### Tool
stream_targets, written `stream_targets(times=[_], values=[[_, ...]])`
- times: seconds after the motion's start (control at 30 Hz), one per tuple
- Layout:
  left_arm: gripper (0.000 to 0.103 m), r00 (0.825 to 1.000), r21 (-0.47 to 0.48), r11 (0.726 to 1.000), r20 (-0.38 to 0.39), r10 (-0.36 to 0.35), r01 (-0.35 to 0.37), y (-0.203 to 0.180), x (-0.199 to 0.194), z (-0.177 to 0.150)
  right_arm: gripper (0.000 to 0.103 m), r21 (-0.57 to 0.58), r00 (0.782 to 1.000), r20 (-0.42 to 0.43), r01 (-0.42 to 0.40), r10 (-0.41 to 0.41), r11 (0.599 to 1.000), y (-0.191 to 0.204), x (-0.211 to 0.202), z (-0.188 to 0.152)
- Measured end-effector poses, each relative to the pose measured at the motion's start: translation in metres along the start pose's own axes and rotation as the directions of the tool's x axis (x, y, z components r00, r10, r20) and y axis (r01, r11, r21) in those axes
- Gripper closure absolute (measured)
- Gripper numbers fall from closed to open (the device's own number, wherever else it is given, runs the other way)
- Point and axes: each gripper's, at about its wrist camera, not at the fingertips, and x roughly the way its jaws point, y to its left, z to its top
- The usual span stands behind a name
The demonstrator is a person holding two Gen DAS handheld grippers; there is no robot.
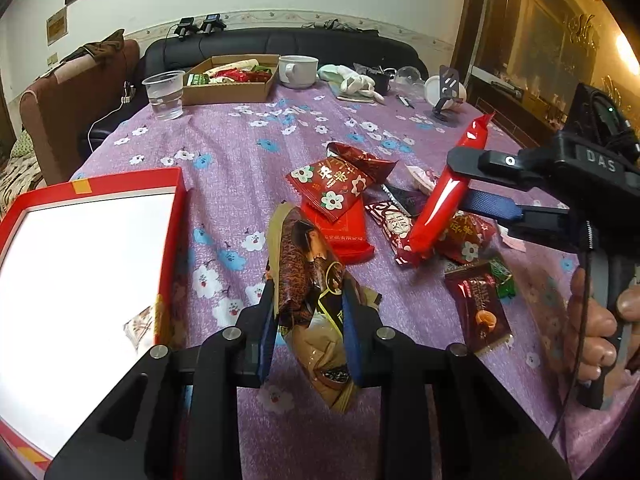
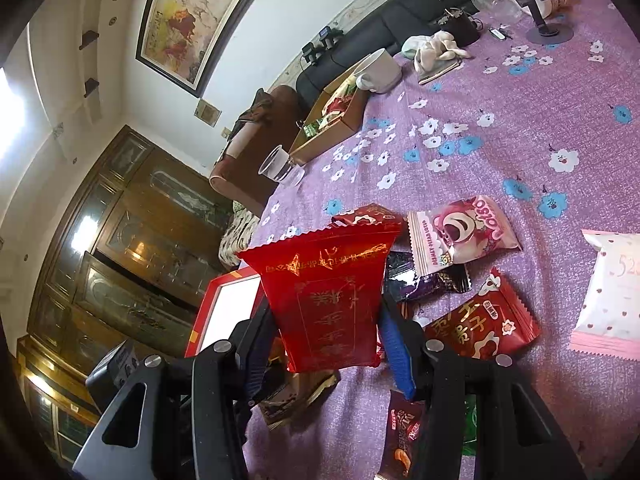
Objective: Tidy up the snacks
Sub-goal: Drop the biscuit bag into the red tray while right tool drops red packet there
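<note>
Left claw: clamped on a brown packet, held clear of the tabletop, likely for carrying to the box.
Right claw: clamped on a red packet, tilted above the pile at centre right, probably waiting its turn.
Red box: lower left, open, white inside; apparently the destination.
Loose snacks: heaped mid-frame, unsorted.
Cardboard tray: upper centre, already holding sweets.
</note>
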Motion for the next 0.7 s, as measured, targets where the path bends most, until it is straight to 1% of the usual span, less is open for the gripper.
stream_targets(times=[0.17,0.27,0.33,0.43,0.57,0.6,0.7], values=[[0.077,0.999,-0.026,1.000,0.040,-0.006,0.007,0.011,-0.021,-0.001,0.052,-0.031,1.000,0.013,-0.013,0.013,0.999,0.006,-0.001,-0.001],[0.077,0.997,-0.034,0.999,0.082,0.013,-0.011,0.022,-0.041,-0.003,0.052,-0.060,1.000,0.018,-0.019,0.020,0.998,0.012,0.000,-0.004],[0.077,0.992,-0.041,0.998,0.121,0.043,-0.038,0.034,-0.058,-0.005,0.052,-0.069,1.000,0.014,-0.027,0.028,0.997,0.015,0.001,-0.006],[0.077,0.983,-0.063,0.994,0.152,0.100,-0.092,0.057,-0.078,-0.009,0.052,-0.069,1.000,-0.008,-0.025,0.024,0.997,0.021,0.008,-0.011],[0.077,0.972,-0.102,0.983,0.163,0.170,-0.155,0.089,-0.094,-0.013,0.052,-0.041,0.996,-0.055,-0.066,0.064,0.997,0.034,0.023,-0.020],[0.077,0.967,-0.116,0.978,0.165,0.192,-0.174,0.098,-0.097,-0.016,0.052,-0.045,0.995,-0.066,-0.079,0.076,0.996,0.041,0.028,-0.023],[0.077,0.963,-0.150,0.968,0.152,0.223,-0.201,0.118,-0.099,-0.025,0.052,-0.069,0.988,-0.102,-0.121,0.114,0.990,0.067,0.044,-0.033]])
